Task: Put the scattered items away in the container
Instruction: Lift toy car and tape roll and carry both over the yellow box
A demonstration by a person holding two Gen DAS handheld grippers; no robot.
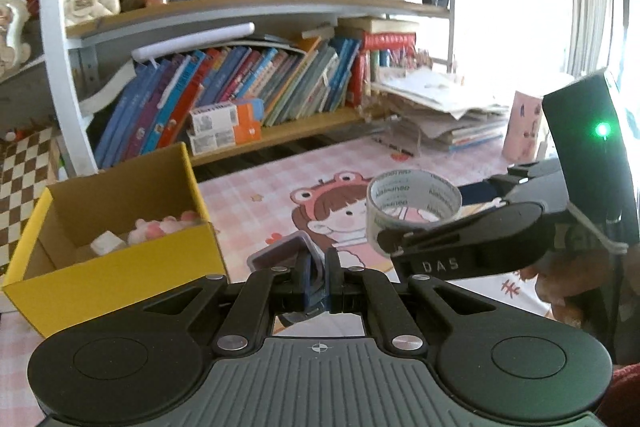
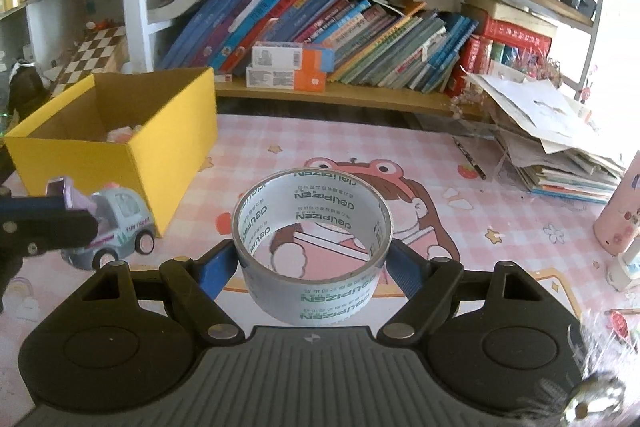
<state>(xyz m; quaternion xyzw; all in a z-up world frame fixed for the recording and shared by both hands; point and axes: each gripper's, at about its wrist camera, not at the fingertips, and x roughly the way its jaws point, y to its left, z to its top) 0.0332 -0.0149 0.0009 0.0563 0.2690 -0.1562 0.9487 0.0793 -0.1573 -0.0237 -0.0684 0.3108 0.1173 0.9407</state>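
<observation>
My left gripper (image 1: 318, 279) is shut on a small toy truck (image 1: 286, 253), grey and lilac; the right wrist view shows the truck (image 2: 116, 227) held just above the mat, by the box's near corner. My right gripper (image 2: 312, 267) is shut on a roll of clear tape (image 2: 314, 247) and holds it above the pink mat; the tape also shows in the left wrist view (image 1: 412, 207). The yellow cardboard box (image 1: 120, 267) stands open at the left, also in the right wrist view (image 2: 168, 155), with pink and white items inside.
A bookshelf (image 2: 360, 91) full of books runs along the back of the desk. A pile of papers and books (image 2: 552, 143) lies at the right. A pink bottle (image 2: 620, 211) stands at the far right edge. A pencil (image 2: 470, 157) lies near the pile.
</observation>
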